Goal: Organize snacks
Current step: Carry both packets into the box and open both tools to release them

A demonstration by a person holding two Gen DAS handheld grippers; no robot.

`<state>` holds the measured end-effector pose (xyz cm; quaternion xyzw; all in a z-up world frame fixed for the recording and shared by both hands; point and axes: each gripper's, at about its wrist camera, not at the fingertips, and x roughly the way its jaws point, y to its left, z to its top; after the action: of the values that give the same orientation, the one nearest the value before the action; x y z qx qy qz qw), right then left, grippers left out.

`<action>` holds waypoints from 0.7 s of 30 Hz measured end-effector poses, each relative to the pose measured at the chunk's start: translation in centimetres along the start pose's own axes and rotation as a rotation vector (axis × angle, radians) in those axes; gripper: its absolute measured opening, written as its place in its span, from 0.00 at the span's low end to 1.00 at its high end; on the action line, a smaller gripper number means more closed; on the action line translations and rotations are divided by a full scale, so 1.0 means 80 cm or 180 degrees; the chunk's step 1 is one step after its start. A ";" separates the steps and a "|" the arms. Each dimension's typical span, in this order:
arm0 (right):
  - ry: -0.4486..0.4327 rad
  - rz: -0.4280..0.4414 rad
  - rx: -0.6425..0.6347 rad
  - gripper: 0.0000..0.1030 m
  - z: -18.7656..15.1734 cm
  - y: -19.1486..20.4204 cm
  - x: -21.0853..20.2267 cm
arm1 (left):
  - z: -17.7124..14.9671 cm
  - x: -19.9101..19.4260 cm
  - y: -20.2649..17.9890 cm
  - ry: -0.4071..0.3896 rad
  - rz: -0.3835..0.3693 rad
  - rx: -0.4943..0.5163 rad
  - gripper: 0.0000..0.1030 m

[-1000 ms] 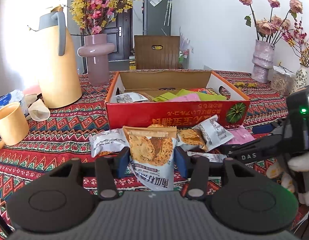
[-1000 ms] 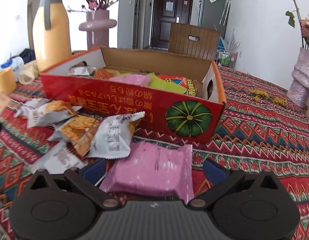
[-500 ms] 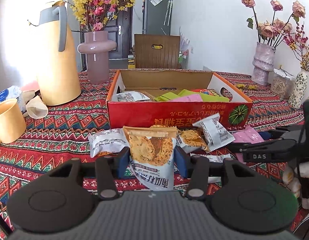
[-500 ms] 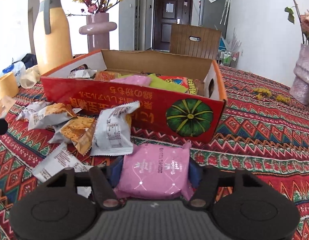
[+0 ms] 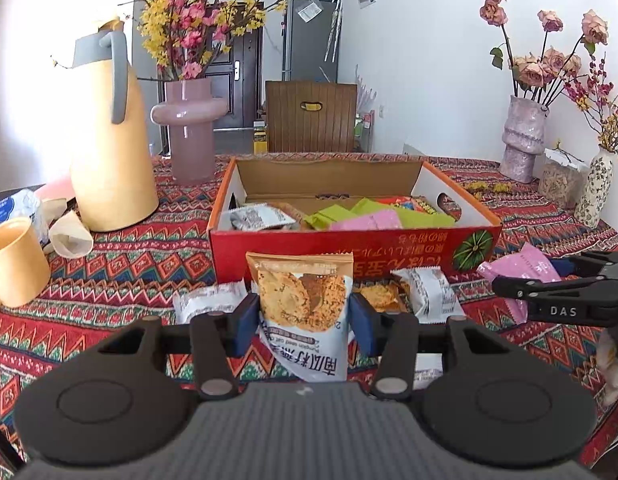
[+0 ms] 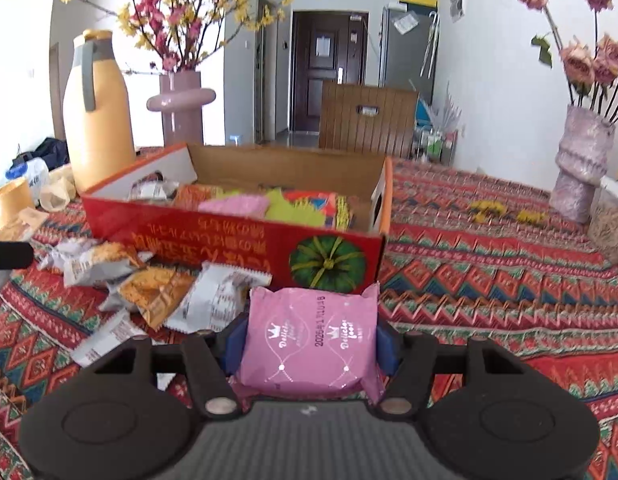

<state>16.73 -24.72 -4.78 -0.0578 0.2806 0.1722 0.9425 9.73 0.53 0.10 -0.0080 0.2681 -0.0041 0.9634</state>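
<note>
Left wrist view: your left gripper [image 5: 303, 316] has its jaws clamped on an upright cookie packet [image 5: 303, 300], just in front of the red box [image 5: 349, 246].

Right wrist view: your right gripper [image 6: 311, 346] has its jaws clamped on a pink packet [image 6: 309, 344], with loose snack packets [image 6: 157, 288] on the tabletop [image 6: 489, 280] to their left.

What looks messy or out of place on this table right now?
Loose snack packets lie in a jumbled heap on the tablecloth in front of the red box, overlapping at odd angles instead of inside it. Small yellow petals are also scattered on the cloth near the lilac vase.
</note>
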 end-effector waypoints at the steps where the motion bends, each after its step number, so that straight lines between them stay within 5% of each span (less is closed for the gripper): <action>1: -0.0039 0.0000 -0.0004 0.60 0.003 -0.001 -0.003 | 0.003 0.001 -0.001 -0.0013 0.0002 0.0004 0.48; 21: -0.0517 0.0097 -0.0027 0.60 0.089 0.008 0.016 | 0.083 0.048 0.001 -0.0267 0.0108 0.0053 0.48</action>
<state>21.14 -22.29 0.49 -0.0434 0.2032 0.1918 0.9592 16.49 0.66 3.79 0.0044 0.2276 0.0103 0.9737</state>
